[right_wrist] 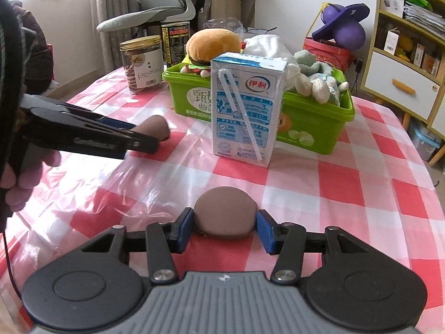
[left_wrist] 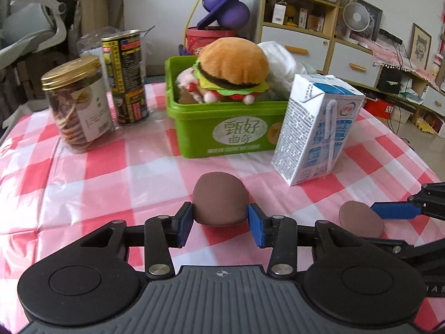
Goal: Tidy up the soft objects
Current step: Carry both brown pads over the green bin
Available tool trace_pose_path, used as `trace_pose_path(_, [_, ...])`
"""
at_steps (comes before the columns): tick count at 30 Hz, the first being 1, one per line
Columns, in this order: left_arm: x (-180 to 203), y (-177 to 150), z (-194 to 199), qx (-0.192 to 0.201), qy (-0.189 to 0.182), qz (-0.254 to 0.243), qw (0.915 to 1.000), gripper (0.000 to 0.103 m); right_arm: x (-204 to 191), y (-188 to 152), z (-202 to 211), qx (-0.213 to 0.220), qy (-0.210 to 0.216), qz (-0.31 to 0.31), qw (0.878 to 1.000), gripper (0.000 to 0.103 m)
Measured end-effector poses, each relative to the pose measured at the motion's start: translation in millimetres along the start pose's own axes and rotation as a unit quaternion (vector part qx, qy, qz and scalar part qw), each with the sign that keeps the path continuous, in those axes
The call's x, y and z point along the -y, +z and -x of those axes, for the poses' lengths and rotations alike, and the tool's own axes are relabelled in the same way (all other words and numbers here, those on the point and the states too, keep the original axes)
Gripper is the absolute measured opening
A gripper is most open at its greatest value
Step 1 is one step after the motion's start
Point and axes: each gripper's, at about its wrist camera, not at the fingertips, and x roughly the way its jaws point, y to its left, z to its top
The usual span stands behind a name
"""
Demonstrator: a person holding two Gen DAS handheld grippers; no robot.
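Observation:
My left gripper (left_wrist: 220, 218) is shut on a brown soft ball (left_wrist: 220, 201) resting on the checked tablecloth; its blue pads press both sides. It also shows in the right wrist view (right_wrist: 151, 139), with its ball (right_wrist: 157, 126). My right gripper (right_wrist: 225, 224) is shut on a second brown soft ball (right_wrist: 225, 211) low on the cloth; this ball (left_wrist: 361, 218) shows at the right of the left wrist view. A green box (left_wrist: 222, 128) behind holds a plush burger (left_wrist: 233, 64) and other soft toys (right_wrist: 314, 78).
A milk carton (left_wrist: 314, 136) stands right of the green box, close ahead of both grippers. A cookie jar (left_wrist: 76, 103) and a tall can (left_wrist: 125, 78) stand at the back left. Shelves and a chair lie beyond the table.

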Motion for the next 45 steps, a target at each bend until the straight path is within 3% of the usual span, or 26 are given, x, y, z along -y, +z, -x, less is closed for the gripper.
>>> trace_pose_path(13, [-3.0,2.7,8.5,-0.001,0.001,0.007,1.0,0.044,2.7,7.7,10.3,0.012,-0.001,-0.018,1.0,0.025])
trace_pose_path(24, [-3.7,8.0,19.1,0.0,-0.03,0.043,0.9986,0.044,31.1,18.1,21.9,0.033,-0.004,-0.086,0.996,0.025])
trace_pose_path(30, [-6.1,15.6,30.0,0.012,-0.029,0.066,0.9973,0.044,48.2,25.2,32.0,0.048,-0.004,-0.125,0.991,0.025])
trace_pose_path(37, [-18.4,46.5,60.4,0.066,-0.031,0.102,0.9921,0.044,65.7,52.1,54.2,0.086,0.001,-0.168,0.982,0.025])
trace_pose_path(45, [-24.4,103.0,59.1,0.074,-0.038,0.081,0.9932,0.044,88.8,94.5,56.2,0.125,0.005,-0.202,0.971,0.025])
